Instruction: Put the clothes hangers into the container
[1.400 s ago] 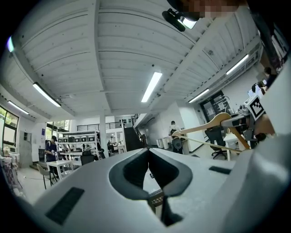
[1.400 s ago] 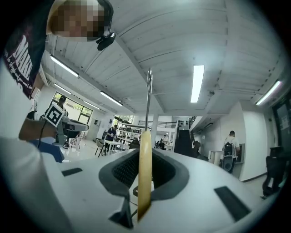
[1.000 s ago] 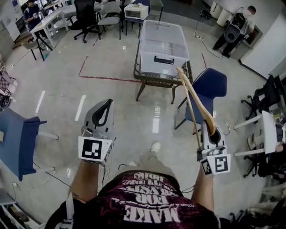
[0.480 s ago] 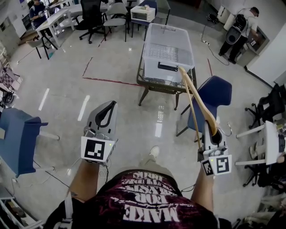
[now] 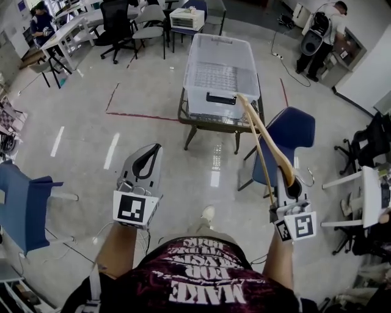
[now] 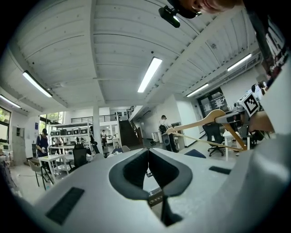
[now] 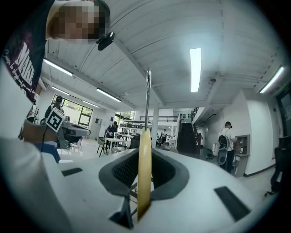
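Floor (image 5: 153, 79): one big shiny grey floor, with a red tape line on it running up to the table.
Table (image 5: 211, 118): one, a small dark-framed one out in front of the person.
Container (image 5: 221, 67): one clear plastic tub with a dark handle on its near wall, sitting on top of the table.
Chairs nearby: two. A blue chair (image 5: 287, 131) is just right of the table, and a second blue chair (image 5: 24, 205) is well off to the left.
Background: one person (image 5: 321, 27) at the top right, another person (image 5: 40, 18) at the top left (both far from the action).
Hanger (image 5: 264, 133): one, wooden with a metal hook, up in the air on the right side. It slants from the claw toward the container. In the head view its far tip lines up with the tub's near right corner, but whether it reaches it can't be told.
Right gripper (image 7: 144, 154): one, clamped on the hanger near its neck. The wood (image 7: 144, 177) runs edge-on between the pads and the hook pokes straight up past them.
Left gripper (image 6: 148, 157): one, jaws pressed together with nothing in them, held over the floor well apart from the hanger and short of the table.
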Demonstrator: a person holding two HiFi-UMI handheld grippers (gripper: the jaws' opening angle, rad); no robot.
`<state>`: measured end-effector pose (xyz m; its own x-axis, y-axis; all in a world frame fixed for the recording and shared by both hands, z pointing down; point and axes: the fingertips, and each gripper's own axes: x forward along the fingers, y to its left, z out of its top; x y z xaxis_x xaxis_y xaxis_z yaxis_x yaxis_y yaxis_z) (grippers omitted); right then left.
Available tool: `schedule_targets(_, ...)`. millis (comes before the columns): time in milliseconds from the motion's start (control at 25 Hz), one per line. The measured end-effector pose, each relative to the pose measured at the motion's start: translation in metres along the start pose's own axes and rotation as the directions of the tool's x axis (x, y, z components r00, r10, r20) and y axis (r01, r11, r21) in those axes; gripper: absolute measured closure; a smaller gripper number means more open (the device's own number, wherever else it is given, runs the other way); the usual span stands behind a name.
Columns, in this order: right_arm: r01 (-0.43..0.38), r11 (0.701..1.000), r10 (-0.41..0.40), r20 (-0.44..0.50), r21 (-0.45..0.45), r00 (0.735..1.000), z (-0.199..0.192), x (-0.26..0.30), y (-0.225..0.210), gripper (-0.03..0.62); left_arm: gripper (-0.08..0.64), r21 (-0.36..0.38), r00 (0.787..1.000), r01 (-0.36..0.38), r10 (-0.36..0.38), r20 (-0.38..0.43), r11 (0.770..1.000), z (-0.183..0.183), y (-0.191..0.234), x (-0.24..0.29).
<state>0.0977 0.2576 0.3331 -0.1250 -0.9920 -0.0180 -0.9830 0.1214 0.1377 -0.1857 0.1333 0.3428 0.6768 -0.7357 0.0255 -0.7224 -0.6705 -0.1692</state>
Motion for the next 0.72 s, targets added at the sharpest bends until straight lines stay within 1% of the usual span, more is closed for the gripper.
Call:
schedule_targets(120,-0.004,1.0,0.004,-0.014,0.002,1.0,-0.004,0.011,-0.014,0.532,0.552,-0.012,1.0,0.012,-0.012,-0.014,1.0,-0.005,-0.003,0.023)
schedule_targets(320,-0.017,1.0,0.017,-0.018,0.005,1.0,-0.008,0.036,-0.037,0.532,0.552,-0.011,1.0,0.025,-0.025,-0.013,1.0,-0.005,-0.005,0.06)
schedule_targets(480,-0.037,0.999,0.037,-0.011,0.008,0.999,-0.008,0.05,-0.058,0.532,0.552,0.011,1.0,0.007,-0.007,-0.011,1.0,0.003,-0.006,0.083)
schedule_targets(720,-0.073,0.997,0.072,0.033,0.019,0.997,-0.009,0.073,-0.099,0.532,0.552,0.041,0.999,-0.034,0.034,-0.015,0.999,0.019,-0.017,0.115)
